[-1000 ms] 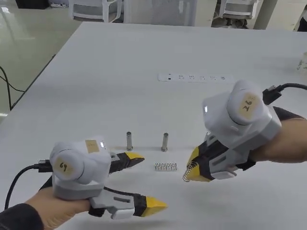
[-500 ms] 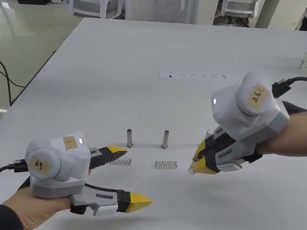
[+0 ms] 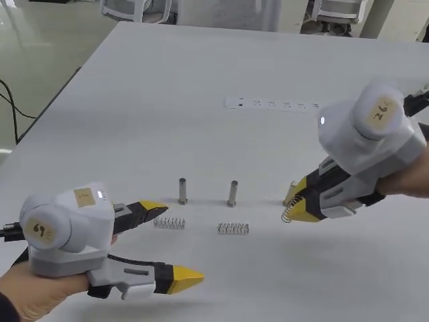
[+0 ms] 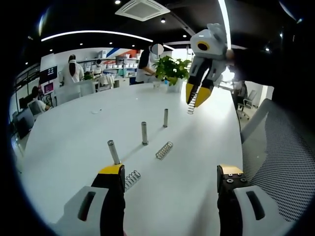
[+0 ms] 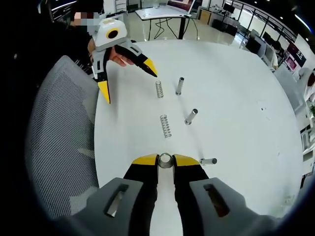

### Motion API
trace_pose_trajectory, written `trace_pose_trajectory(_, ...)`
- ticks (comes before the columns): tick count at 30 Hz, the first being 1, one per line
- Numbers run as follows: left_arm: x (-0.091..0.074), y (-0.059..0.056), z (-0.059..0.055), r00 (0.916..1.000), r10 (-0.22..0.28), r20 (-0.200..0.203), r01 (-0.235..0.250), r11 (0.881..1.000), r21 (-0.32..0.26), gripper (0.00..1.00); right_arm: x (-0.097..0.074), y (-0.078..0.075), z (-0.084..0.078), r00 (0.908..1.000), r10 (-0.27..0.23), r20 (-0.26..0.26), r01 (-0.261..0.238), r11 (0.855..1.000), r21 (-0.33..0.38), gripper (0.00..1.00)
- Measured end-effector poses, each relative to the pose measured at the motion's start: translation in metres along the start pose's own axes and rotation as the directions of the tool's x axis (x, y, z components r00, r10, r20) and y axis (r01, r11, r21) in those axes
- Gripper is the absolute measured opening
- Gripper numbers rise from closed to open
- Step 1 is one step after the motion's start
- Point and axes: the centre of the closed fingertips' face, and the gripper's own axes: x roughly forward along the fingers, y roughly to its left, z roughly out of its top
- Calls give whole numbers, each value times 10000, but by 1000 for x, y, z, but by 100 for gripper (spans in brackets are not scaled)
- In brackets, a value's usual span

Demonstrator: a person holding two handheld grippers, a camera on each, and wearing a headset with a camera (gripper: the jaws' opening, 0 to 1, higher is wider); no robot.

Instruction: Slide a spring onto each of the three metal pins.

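Two grippers work over a white table [image 3: 201,80] in the head view. Nearest me, low on the left, the left gripper [image 3: 167,240] lies roughly level, its yellow-tipped jaws spread wide with nothing between them. A round label on its back reads 69 in handwriting, and a smaller label on top is too faint for me to read. Just past its upper jaw tip a spring [image 3: 169,223] lies flat on the table, and a second spring [image 3: 233,229] lies flat to its right, apart from it. Just behind them a pin [image 3: 182,190] and a second pin [image 3: 232,193] stand upright and bare. The third pin [image 5: 208,161], in the right gripper view, sits just beside that gripper's jaw tips and is also bare. The right gripper [image 3: 299,204] hovers on the right, its jaws pinched narrow on a third spring [image 3: 288,213] that pokes out from the tips above the table. Its round label reads 26. I judge the task barely begun: no pin wears a spring, one spring is in hand near the third pin, and two wait on the table. Further back a white power strip [image 3: 271,104] lies across the table with no writing I can read, and chairs [image 3: 134,10] stand beyond the far edge.
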Motion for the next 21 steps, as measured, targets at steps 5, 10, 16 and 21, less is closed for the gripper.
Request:
trace_pose_trajectory(5, -1, 0, 0, 10000, 26, 5, -26, 10000, -3, 75, -6, -12, -2, 9997, -235, -41, 235, 9997, 77, 13)
trace_pose_trajectory(10, -1, 0, 0, 10000, 49, -13, -49, 10000, -6, 76, -9, -30, -8, 9987, -483, -131, 487, 9984, 272, 13)
trace_pose_trajectory(16, -2, -1, 0, 10000, 87, 18, -87, 10000, -11, 76, -11, -48, -13, 9967, -740, -322, 752, 9965, 370, 13)
trace_pose_trajectory(21, -2, -1, -2, 9999, 144, -24, -144, 9999, -35, 75, -11, -58, -13, 9950, -954, -303, 965, 9946, 375, 13)
